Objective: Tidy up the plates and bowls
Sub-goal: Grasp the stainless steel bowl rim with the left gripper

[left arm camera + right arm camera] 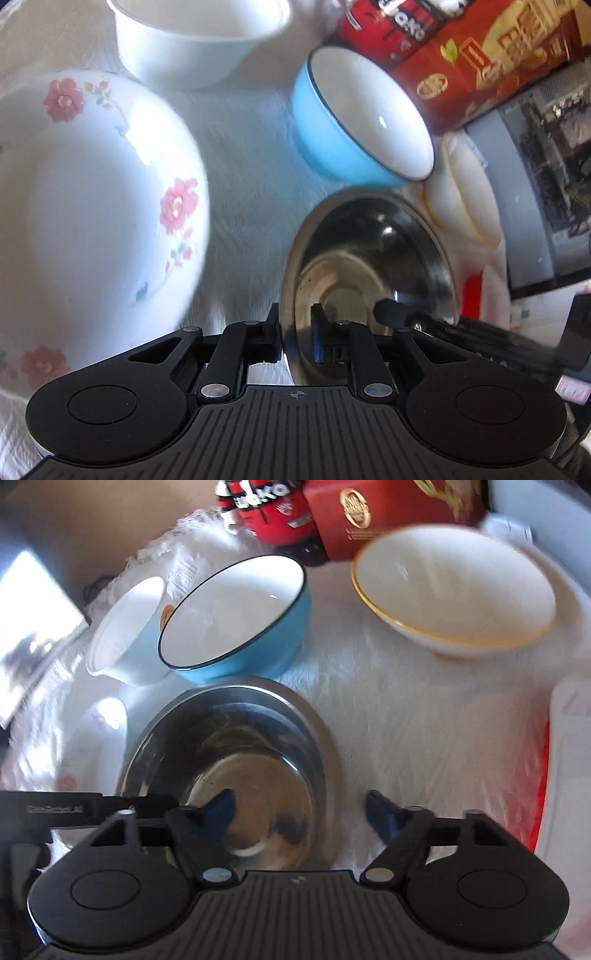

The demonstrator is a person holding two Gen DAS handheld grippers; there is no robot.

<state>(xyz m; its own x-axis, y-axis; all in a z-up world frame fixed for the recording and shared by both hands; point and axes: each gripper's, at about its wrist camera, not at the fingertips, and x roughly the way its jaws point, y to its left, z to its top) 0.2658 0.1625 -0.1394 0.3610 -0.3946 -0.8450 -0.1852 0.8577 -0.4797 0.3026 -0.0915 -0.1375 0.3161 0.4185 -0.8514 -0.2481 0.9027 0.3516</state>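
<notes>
Left wrist view: left gripper [295, 338] has its jaws pinching the near rim of the steel bowl [369, 280], 1 finger outside the rim and 1 inside. The bowl sits on the white cloth [243, 184] that covers the bench, toward its near right part. A black fingertip of the right gripper [391, 312] pokes in over the bowl's right inner wall. Flowered plate [92, 206], white with pink blossoms, fills the left side, just beside the steel bowl with a strip of cloth between them. Blue bowl [354, 122], white inside with a dark rim, is behind the steel bowl, very close. Plain white bowl [199, 40] is at the far left edge. Yellow-rimmed bowl [461, 184] is at the right edge of the cloth, partly hidden. Red box [487, 66] and red can [384, 29] stand at the far edge.

Right wrist view: right gripper [299, 812] has its jaws spread wide, gripping nothing; its left finger hangs over the steel bowl [229, 760], its right finger over bare cloth [406, 720]. Blue bowl [236, 616] is right behind the steel bowl, with the white bowl [125, 635] touching its left side. Yellow-rimmed bowl [454, 590] is at the far right, well apart. Red box [369, 517] and can [269, 506] are at the back edge. Frames are motion-blurred.
</notes>
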